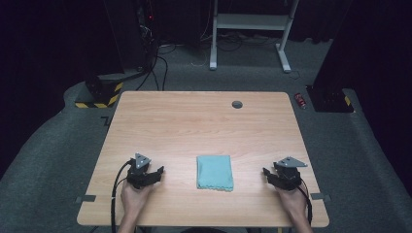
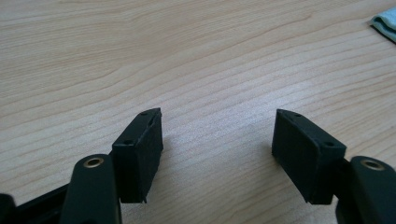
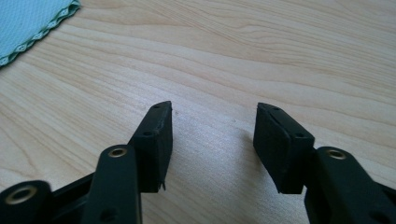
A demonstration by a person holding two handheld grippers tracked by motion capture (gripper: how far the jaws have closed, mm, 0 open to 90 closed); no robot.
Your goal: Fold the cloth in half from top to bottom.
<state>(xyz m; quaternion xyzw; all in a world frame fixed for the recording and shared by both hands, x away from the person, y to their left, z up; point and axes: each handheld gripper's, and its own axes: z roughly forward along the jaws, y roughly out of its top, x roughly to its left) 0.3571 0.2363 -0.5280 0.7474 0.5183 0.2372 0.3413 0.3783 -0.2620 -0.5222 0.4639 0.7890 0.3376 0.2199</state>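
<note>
— Now, checking the tools first: lying on the table (image 1: 194, 121) near its front edge, left gripper (image 1: 154, 173) toward the front-left corner, right gripper (image 1: 270, 174) toward the front-right. Both spread wide, pinching nothing, only bare wood showing between the jaws in each gripper view.

— And looking for something to work on?

— Seeing a folded teal cloth (image 1: 214, 172), lying flat near the front edge, about midway between the two grippers and apart from both. Slightly longer front-to-back than side-to-side, scalloped hem peeking in at the corner of the right gripper view.

— Judging which hand is nearer?

— Hard to separate; roughly equal reach, left jaws aiming inward toward the cloth's left edge, right jaws toward its right edge.

— Room for moving?

— Plenty, probably: open wood stretching to the back edge, only a small grey grommet (image 1: 237, 104) sitting near it.
</note>
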